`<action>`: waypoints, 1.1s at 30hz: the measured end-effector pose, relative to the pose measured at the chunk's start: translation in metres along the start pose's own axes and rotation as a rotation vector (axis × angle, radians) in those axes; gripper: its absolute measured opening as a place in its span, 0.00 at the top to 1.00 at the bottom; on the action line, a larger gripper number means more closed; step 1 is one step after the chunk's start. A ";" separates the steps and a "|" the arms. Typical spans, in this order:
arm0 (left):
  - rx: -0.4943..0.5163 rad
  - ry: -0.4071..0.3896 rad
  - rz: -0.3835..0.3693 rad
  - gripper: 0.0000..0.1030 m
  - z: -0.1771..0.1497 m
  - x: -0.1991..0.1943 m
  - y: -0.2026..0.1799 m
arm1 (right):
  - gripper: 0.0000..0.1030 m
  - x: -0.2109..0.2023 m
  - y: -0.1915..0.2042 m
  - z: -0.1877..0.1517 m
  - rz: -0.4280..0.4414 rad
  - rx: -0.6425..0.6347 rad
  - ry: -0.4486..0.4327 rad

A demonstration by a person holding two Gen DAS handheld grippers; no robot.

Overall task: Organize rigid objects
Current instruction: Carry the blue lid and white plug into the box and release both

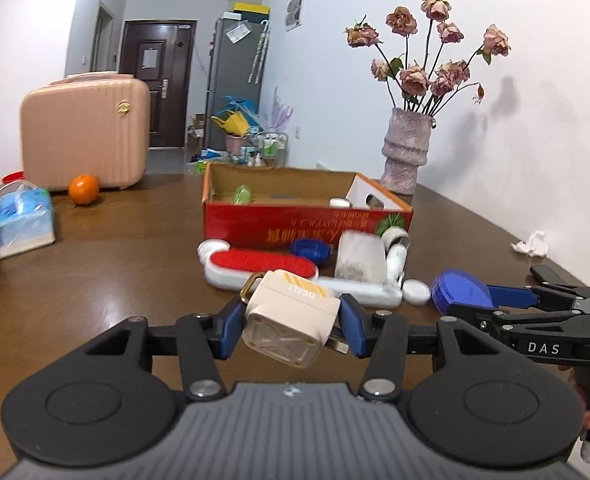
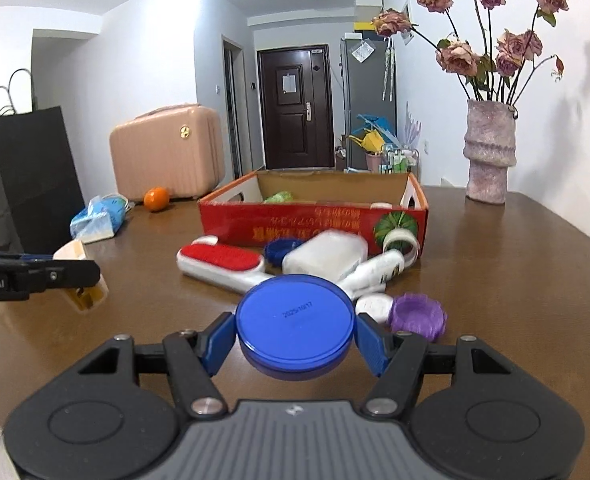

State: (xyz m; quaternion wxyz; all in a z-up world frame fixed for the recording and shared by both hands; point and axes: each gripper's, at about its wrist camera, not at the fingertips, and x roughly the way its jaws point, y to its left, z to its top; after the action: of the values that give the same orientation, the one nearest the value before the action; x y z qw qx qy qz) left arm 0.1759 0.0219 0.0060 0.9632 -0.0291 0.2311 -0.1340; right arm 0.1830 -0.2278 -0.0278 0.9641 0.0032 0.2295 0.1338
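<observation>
Above the tabletop (image 1: pixel 115 264), the left gripper (image 1: pixel 293 322) clamped its jaws on a cream charger (image 1: pixel 287 316), while the right gripper (image 2: pixel 295 338) pinched a blue lid (image 2: pixel 295 322).

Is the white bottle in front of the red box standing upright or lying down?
Lying down. The white bottle lies on its side on the table, in front of the red box.
</observation>
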 end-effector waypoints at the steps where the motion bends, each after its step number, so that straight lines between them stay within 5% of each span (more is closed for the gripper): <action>1: 0.002 -0.005 -0.005 0.50 0.007 0.006 0.001 | 0.37 0.004 -0.003 0.006 -0.002 -0.001 -0.005; 12: -0.055 -0.009 -0.017 0.50 0.106 0.103 0.040 | 0.37 0.068 -0.055 0.104 0.017 -0.012 -0.056; 20: -0.032 0.038 -0.025 0.50 0.152 0.169 0.051 | 0.37 0.135 -0.094 0.157 0.056 0.046 0.007; 26: -0.013 0.126 -0.006 0.50 0.161 0.225 0.053 | 0.37 0.183 -0.119 0.170 0.061 0.105 0.073; 33: -0.104 0.281 -0.022 0.50 0.172 0.318 0.059 | 0.37 0.262 -0.111 0.182 0.034 0.009 0.188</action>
State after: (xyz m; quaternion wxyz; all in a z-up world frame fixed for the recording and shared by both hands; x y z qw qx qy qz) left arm 0.5406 -0.0089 0.0131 0.9170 -0.0626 0.3701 -0.1351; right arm 0.5173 -0.2567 0.0121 0.9358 -0.0011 0.3195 0.1486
